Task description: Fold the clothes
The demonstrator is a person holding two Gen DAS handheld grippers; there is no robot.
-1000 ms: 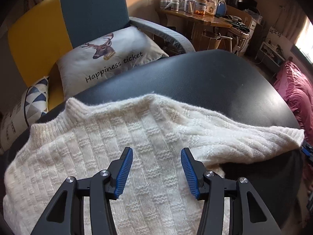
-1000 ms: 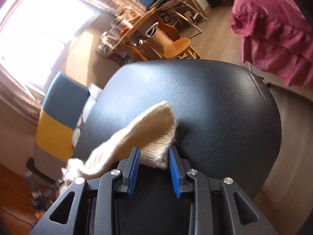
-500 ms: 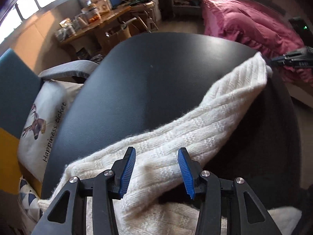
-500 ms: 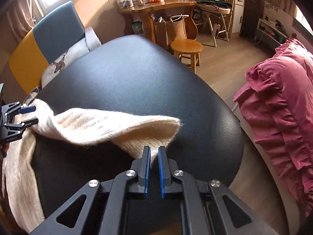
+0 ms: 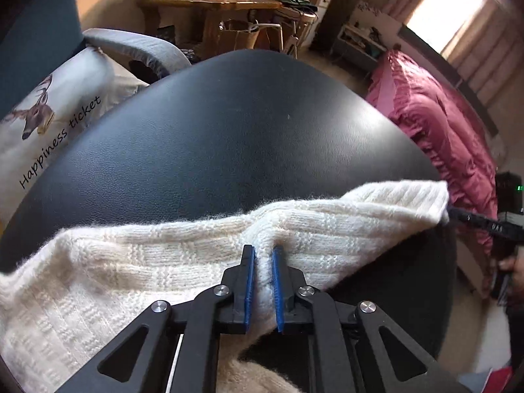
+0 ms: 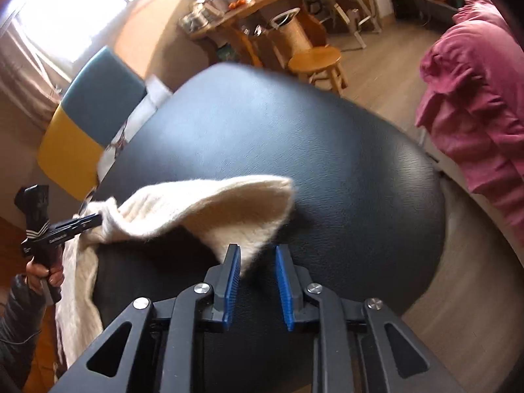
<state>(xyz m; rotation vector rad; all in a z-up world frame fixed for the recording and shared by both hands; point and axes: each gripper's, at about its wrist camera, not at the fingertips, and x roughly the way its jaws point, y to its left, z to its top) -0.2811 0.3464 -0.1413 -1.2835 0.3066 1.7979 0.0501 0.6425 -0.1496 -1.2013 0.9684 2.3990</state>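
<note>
Cream knit sweater [image 5: 137, 271] lies across the black leather table [image 5: 229, 150], its sleeve [image 6: 213, 206] stretched between both tongs. Left gripper [image 5: 261, 281]: blue pads nearly together, clamped on a bunched ridge of the knit. Right gripper [image 6: 257, 283]: pads parted, the cuff edge against the left pad only, not clamped.

sweater [image 5: 137, 268] on table [image 5: 229, 137] near edge | armchair [image 6: 95, 104] behind-left | bed [image 5: 442, 121] right | stool [image 6: 316, 60] behind
</note>
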